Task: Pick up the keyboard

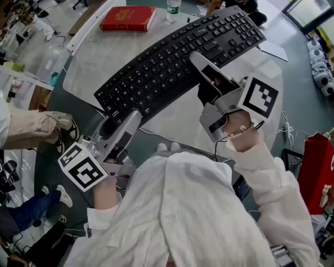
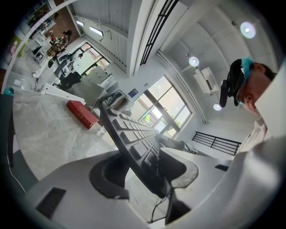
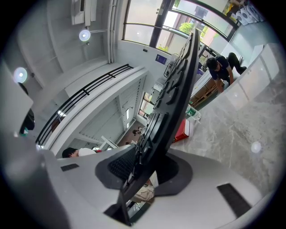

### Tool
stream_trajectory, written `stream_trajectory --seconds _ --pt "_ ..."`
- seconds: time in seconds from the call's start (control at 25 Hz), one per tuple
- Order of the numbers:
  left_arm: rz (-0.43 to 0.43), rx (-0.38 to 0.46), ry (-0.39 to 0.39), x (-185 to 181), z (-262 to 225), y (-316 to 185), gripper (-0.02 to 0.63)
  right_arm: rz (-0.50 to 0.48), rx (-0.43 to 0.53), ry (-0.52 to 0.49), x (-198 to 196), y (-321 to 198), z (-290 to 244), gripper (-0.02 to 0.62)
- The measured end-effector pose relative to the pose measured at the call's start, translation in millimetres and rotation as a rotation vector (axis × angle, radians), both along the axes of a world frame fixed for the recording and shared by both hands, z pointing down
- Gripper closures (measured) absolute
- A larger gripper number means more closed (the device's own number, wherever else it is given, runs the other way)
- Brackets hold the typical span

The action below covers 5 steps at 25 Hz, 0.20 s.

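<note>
In the head view, the top edge crops the water bottle. The red book carries gold print too small to read. The left gripper and right gripper hide parts of the keyboard along its near edge.

You are working in a large open lab or workshop hall, not a home. Your table has a pale marbled top, and the desk things around it are a computer keyboard, a red book and a water bottle. Far to the left stand cluttered workbenches. Above you the ceiling is high, with round lamps, a wall air conditioner, tall windows and a black railing along an upper level. Other people share the room: one sits just left of you, and another bends over at the far side. The floor is plain grey.
</note>
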<state>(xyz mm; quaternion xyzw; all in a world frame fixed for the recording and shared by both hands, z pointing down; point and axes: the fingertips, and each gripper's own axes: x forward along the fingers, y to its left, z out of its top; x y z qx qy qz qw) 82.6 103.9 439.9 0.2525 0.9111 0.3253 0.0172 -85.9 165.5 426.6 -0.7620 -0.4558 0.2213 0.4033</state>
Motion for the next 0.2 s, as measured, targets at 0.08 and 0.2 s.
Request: stream_trajectory --seconds 0.08,0.2 --pt "0.001 0.008 0.000 -3.0 2.0 -1.3 0.391 0.004 0.012 0.009 -2.6 -1.3 3.6 0.471" --pt "0.004 0.020 0.005 -5.3 8.5 -6.3 0.391 0.004 0.022 0.022 -3.6 -6.3 10.7 0.471"
